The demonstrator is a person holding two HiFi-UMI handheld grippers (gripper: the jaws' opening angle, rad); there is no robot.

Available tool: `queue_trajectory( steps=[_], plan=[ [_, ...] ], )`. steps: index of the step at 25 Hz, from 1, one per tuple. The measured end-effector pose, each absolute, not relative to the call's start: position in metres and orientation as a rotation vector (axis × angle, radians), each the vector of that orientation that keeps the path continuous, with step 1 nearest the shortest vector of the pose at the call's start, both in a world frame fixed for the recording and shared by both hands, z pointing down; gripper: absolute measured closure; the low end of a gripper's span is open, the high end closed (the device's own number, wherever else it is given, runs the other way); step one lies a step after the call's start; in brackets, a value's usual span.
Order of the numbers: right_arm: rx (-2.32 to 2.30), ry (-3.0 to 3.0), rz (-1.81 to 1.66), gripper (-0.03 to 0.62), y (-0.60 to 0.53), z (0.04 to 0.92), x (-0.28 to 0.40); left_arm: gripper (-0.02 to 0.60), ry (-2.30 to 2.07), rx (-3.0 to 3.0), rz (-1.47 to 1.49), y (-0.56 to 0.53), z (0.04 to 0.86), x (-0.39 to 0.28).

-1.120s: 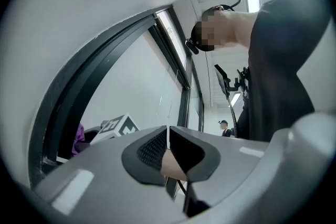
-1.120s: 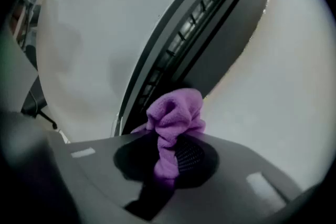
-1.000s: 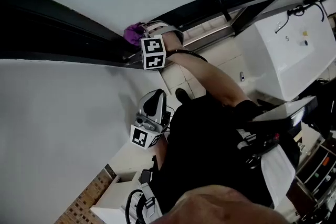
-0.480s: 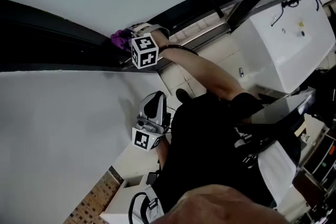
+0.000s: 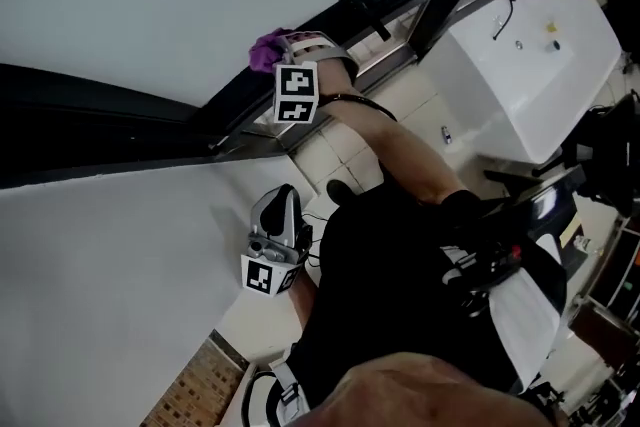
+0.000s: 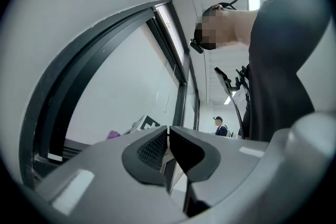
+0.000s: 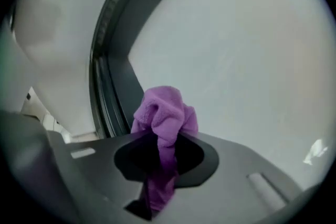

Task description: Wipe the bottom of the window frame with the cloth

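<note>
The right gripper (image 7: 160, 155) clamps a purple cloth (image 7: 165, 113) beside the dark window frame (image 7: 113, 102); whether the cloth touches the frame is unclear. Only a small tuft protrudes, so the jaws may scrape the frame. The left gripper (image 6: 168, 147) hangs closed and empty

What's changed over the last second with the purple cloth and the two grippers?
The right gripper, shut on the purple cloth, slid along the window frame toward its corner, then back away, so the cloth now sits farther from the corner than a second ago. The head view itself shifted too. Unchanged: the grip on the cloth, and the left gripper, low by the person's body, jaws together and empty.
</note>
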State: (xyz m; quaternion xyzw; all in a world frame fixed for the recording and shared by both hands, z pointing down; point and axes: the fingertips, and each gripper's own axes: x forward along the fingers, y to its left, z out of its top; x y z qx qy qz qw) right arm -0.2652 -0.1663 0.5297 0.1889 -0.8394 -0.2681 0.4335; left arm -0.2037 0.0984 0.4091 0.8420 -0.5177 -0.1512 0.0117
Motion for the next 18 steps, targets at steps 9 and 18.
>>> queue_trajectory(
  steps=[9, 18],
  plan=[
    [0.535, -1.76, -0.805, 0.536, -0.217, 0.544, -0.193, 0.568, -1.498, 2.715, -0.47, 0.077, 0.393, -0.172],
    [0.342, -1.514, -1.016, 0.537, -0.228, 0.54, -0.179, 0.568, -1.528, 2.711, -0.515, 0.077, 0.393, -0.17]
  ],
)
